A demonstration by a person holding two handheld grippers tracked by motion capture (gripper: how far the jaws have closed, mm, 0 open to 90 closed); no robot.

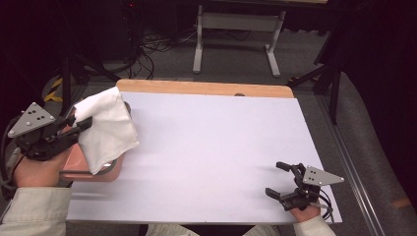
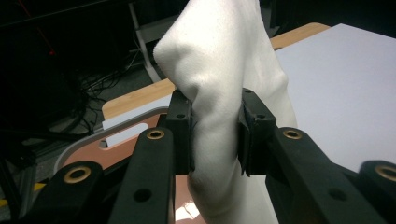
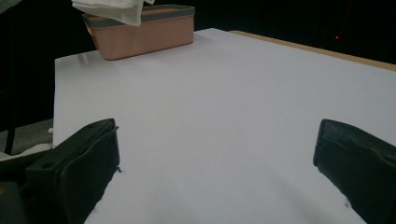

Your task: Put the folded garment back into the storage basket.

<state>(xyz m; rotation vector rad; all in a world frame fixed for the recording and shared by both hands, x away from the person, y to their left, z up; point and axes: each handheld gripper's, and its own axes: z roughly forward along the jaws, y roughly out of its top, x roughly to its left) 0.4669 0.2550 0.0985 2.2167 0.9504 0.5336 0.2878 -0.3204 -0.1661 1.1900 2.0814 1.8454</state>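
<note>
- Looking for words: no brand, label or writing can be read on any thing.
- One white cloth (image 1: 105, 129) hangs at the left of the high view, over one pink tub (image 1: 93, 169) with a grey rim.
- In the left gripper view the cloth (image 2: 219, 93) fills the middle and top of the frame, and the tub (image 2: 116, 144) shows low at the left behind the jaws.
- In the right gripper view the tub (image 3: 144, 35) sits at the upper left, and the cloth (image 3: 109, 9) hangs over its top edge.
- Two grippers are there, one in each hand.
- The left gripper (image 1: 81, 125) is at the left edge of the high view. Its two jaws are squeezed onto a fold of the cloth, one on each side.
- The left gripper (image 2: 215, 135) shows that same pinch up close.
- The right gripper (image 1: 280, 179) is at the lower right of the high view, low over the table. Its two jaws stand far apart and hold nothing.
- The right gripper (image 3: 215, 177) shows one black jaw at each bottom corner with bare table between them.
- One table (image 1: 216, 147) with a pale top and a wood strip along its far edge holds the tub.
- One white metal stand (image 1: 238, 34) is on the floor at the top of the high view, with dark cables (image 1: 157, 46) to its left.
</note>
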